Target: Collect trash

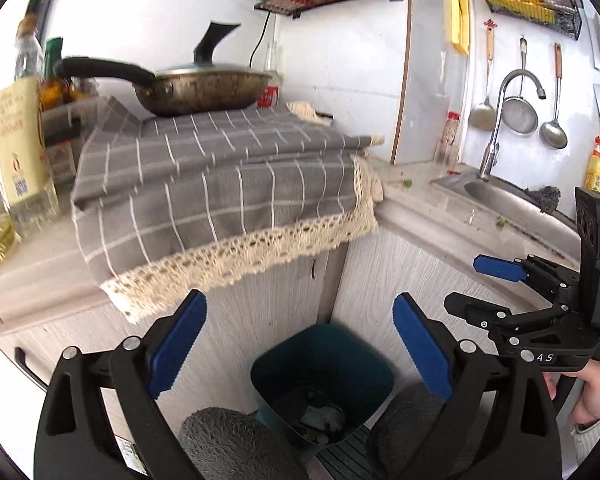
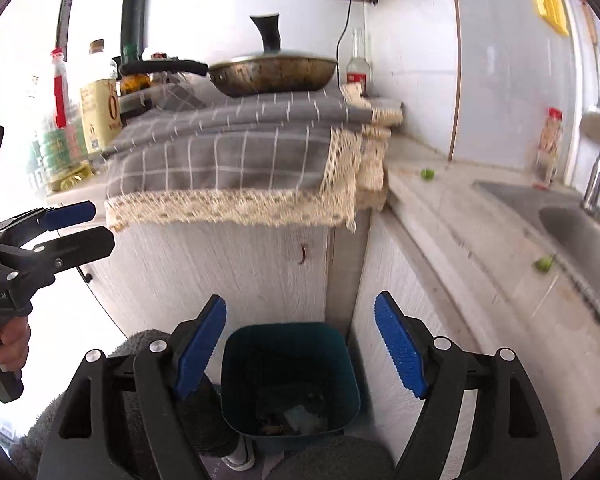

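A small kitchen corner: pale wood-grain cabinets meet under a light countertop [image 2: 452, 208], white walls behind. On the floor in that corner stands the dark teal trash bin [image 1: 322, 364], open-topped, with crumpled scraps at its bottom too dim to identify. Two green vegetable scraps [image 2: 428, 174] lie on the countertop, one near the wall and one at the edge of the steel sink [image 2: 580, 236]; a red chili hangs on the cabinet front. The left gripper [image 1: 298, 346] hovers above the bin, blue pads spread wide with nothing between them. The right gripper [image 2: 300, 348] hovers likewise over the bin, jaws wide and empty. Each gripper shows at the edge of the other's view, held by a hand [image 1: 596, 392] that is cut off by the frame. A lidded frying pan [image 1: 204, 90] sits on a grey checked cloth [image 1: 220, 184] with lace trim. Grey fuzzy slippers are half hidden beneath the grippers.
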Tool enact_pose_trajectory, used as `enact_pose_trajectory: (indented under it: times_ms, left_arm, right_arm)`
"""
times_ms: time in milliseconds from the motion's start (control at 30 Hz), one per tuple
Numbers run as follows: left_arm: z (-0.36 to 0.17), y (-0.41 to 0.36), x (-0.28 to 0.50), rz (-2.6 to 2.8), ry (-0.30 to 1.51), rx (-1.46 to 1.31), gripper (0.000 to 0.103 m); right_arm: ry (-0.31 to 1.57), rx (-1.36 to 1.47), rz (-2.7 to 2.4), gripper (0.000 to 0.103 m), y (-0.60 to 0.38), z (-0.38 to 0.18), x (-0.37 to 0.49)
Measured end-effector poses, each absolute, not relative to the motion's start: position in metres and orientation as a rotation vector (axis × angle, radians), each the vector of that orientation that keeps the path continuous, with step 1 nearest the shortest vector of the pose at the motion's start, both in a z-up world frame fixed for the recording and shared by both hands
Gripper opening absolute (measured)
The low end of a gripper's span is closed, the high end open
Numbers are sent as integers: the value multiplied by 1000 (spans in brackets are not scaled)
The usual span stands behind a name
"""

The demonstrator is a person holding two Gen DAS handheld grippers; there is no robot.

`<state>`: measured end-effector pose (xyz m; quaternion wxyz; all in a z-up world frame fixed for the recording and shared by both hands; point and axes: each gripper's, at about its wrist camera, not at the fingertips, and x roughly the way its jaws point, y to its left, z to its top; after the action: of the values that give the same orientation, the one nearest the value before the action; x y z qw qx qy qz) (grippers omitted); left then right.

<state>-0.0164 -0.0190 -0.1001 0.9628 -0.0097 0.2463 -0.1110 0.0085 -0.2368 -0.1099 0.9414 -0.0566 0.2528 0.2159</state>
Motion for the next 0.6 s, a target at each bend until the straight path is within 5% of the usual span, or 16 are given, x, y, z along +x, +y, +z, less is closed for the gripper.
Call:
enact_pose_trajectory:
  times_ms: [300, 600]
  left_arm:
    - [-19, -17, -76, -161, 418, 43, 100]
    - [6, -15, -99, -178, 384, 8, 100]
  right_arm:
    - [407, -158, 432, 100, -229, -23, -41]
    - [411, -192, 389, 100, -221, 7, -67]
